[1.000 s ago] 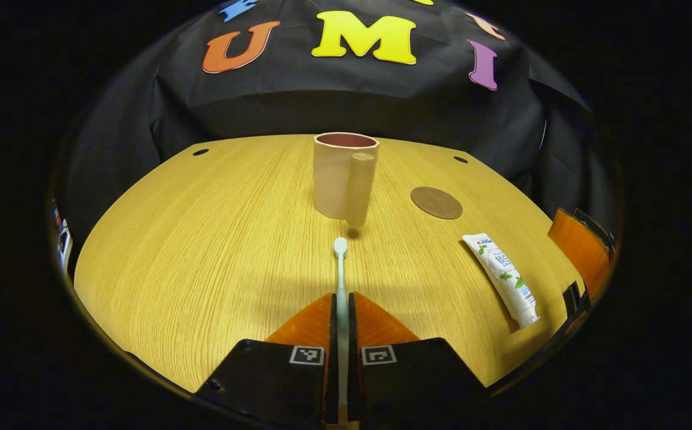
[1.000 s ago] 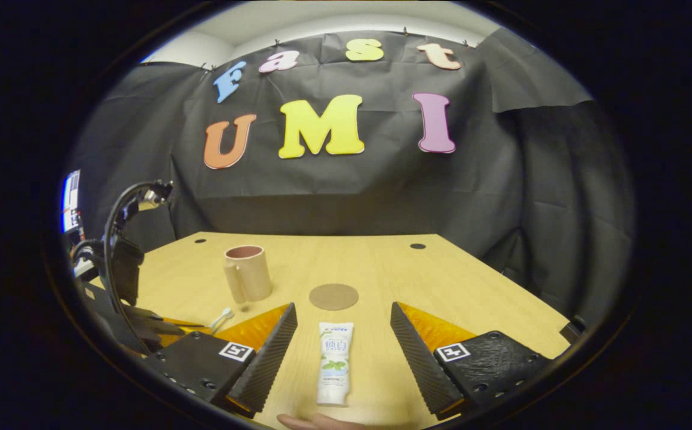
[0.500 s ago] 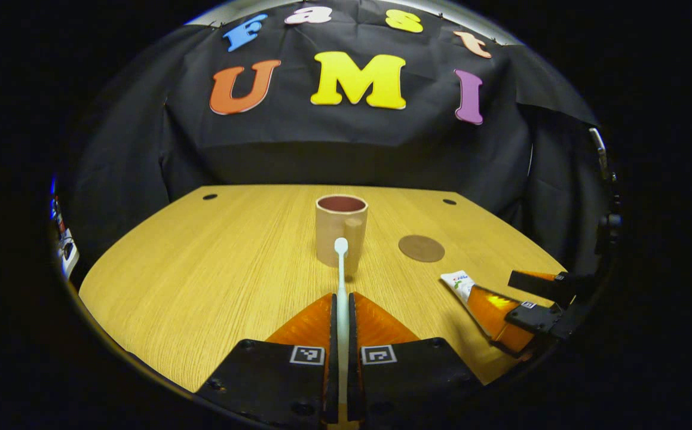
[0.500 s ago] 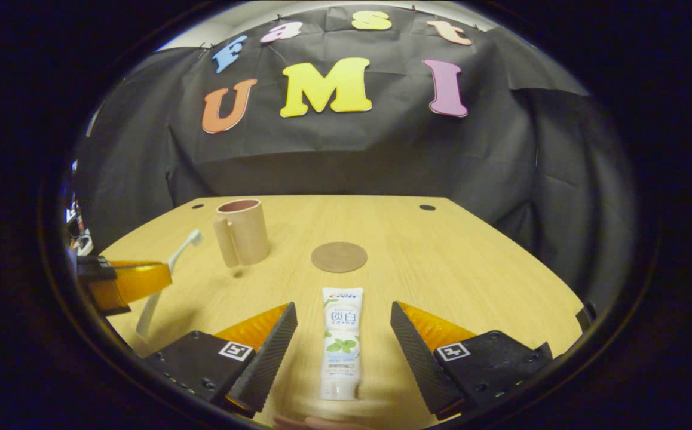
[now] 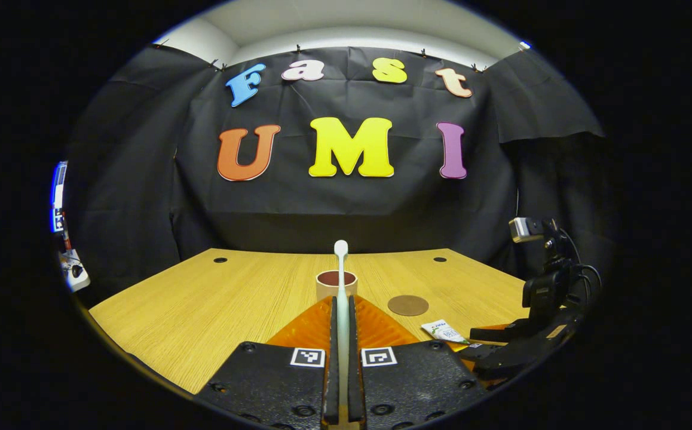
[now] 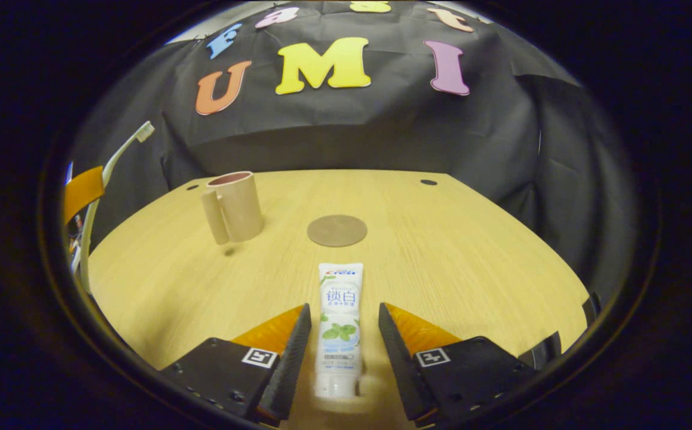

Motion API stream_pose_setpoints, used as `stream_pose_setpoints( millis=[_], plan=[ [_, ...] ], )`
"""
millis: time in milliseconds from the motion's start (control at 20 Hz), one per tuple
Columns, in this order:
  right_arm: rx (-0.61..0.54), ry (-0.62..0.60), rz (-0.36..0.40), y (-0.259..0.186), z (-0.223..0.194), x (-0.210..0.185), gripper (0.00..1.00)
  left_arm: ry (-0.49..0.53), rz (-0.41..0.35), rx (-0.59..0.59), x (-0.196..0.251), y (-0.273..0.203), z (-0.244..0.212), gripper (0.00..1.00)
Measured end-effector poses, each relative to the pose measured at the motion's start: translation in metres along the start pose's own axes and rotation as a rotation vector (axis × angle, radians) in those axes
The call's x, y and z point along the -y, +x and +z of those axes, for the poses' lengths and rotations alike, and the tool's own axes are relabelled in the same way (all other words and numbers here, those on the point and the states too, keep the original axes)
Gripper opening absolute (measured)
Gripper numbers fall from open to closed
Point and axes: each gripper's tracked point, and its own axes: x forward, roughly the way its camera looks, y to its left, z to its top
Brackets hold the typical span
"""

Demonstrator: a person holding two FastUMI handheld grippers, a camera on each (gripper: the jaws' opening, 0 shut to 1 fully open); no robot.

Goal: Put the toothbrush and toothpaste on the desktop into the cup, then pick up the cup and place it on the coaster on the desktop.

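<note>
Pinching the toothbrush (image 5: 340, 280) between pressed-together fingers, the left gripper (image 5: 340, 310) holds it raised, head pointing above the cup (image 5: 335, 284); the coaster (image 5: 407, 305) lies right of the cup. In the right gripper view, the right gripper (image 6: 340, 334) is spread around the toothpaste (image 6: 339, 325) lying flat on the desktop (image 6: 441, 251), its fingers apart from the tube.

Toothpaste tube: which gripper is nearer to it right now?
Right. The right gripper straddles the toothpaste tube lying on the desktop, fingers open on either side. The left gripper is off to its side, raised, clamping the toothbrush.
</note>
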Motion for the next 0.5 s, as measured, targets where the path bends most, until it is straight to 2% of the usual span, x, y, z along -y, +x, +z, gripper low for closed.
stream_pose_setpoints(
  millis=[100,150,200,400,500],
  plan=[
    [-0.019,0.011,0.022,0.002,-0.004,-0.004,0.61,0.001,0.0,-0.012,-0.003,0.002,-0.005,0.08],
    [-0.031,0.012,0.029,-0.001,-0.005,-0.006,0.61,0.0,0.0,-0.016,-0.005,0.004,-0.006,0.08],
    [-0.033,0.013,0.037,-0.003,-0.003,-0.007,0.44,-0.003,0.0,-0.022,-0.002,0.004,-0.007,0.08],
    [-0.041,0.031,0.072,-0.004,-0.005,-0.008,0.29,-0.021,0.0,-0.039,-0.004,0.008,-0.01,0.08],
    [-0.014,0.045,0.087,-0.009,0.001,-0.01,0.29,-0.024,0.008,-0.03,-0.008,0.008,-0.006,0.08]
  ],
)
